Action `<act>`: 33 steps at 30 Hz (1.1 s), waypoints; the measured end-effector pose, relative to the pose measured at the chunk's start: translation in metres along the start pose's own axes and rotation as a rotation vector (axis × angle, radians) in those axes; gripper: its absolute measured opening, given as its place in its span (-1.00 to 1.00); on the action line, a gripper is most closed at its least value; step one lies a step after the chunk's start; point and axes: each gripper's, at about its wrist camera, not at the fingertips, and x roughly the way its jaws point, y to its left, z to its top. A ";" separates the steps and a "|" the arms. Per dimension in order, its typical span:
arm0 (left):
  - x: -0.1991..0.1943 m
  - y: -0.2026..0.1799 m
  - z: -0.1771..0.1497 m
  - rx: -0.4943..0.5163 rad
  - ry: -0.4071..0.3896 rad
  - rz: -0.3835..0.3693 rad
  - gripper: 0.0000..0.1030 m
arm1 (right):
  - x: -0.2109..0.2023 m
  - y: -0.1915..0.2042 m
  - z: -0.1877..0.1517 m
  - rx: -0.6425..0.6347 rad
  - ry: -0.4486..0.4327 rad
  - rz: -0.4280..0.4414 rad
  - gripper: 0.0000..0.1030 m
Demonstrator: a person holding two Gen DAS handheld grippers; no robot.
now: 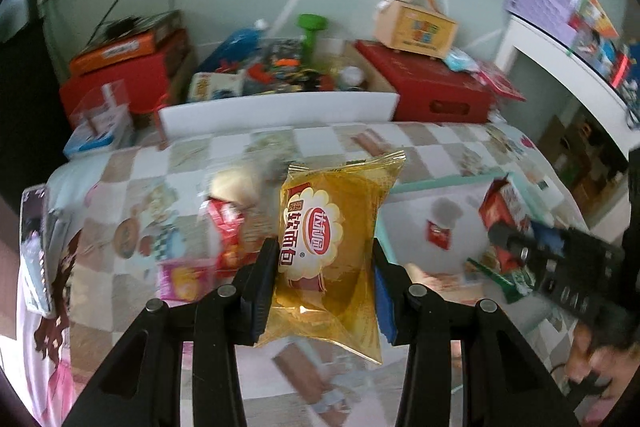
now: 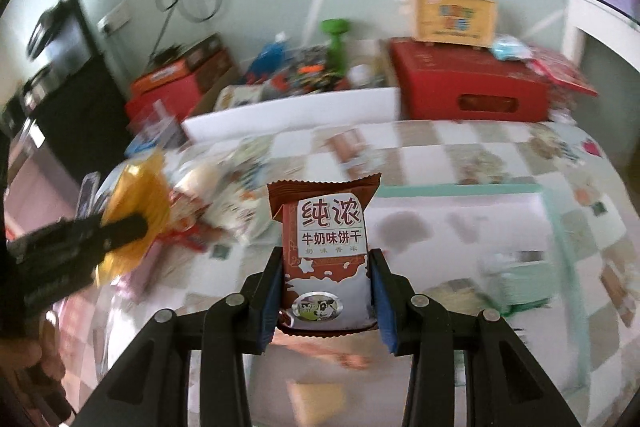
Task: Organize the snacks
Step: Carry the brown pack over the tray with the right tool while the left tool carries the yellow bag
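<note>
tray (image 1: 424, 183) right of snack pile (image 1: 224, 227) | boxes (image 1: 444, 87) behind table (image 1: 340, 139)

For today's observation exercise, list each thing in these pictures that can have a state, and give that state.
left gripper: shut on the yellow bread packet
yellow bread packet: sealed, held off the table
right gripper: shut on the milk biscuit packet
milk biscuit packet: sealed, upright, held
white tray: lying on the tablecloth
</note>
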 end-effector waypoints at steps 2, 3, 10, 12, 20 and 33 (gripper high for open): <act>0.002 -0.013 0.001 0.031 0.003 -0.004 -0.14 | -0.007 -0.021 0.003 0.043 -0.018 -0.027 -0.17; 0.004 -0.022 0.002 0.049 0.007 -0.010 -0.14 | -0.009 -0.027 0.004 0.057 -0.022 -0.035 -0.17; 0.017 -0.069 0.000 0.140 0.036 -0.058 -0.14 | -0.026 -0.080 0.006 0.162 -0.055 -0.120 -0.17; 0.020 -0.081 0.000 0.163 0.041 -0.061 -0.14 | -0.027 -0.090 0.005 0.190 -0.057 -0.125 -0.17; 0.041 -0.108 -0.003 0.200 0.063 -0.059 -0.14 | -0.008 -0.102 0.004 0.201 -0.018 -0.134 -0.17; 0.066 -0.119 0.000 0.164 0.074 -0.038 -0.14 | 0.015 -0.095 0.008 0.144 0.011 -0.115 -0.17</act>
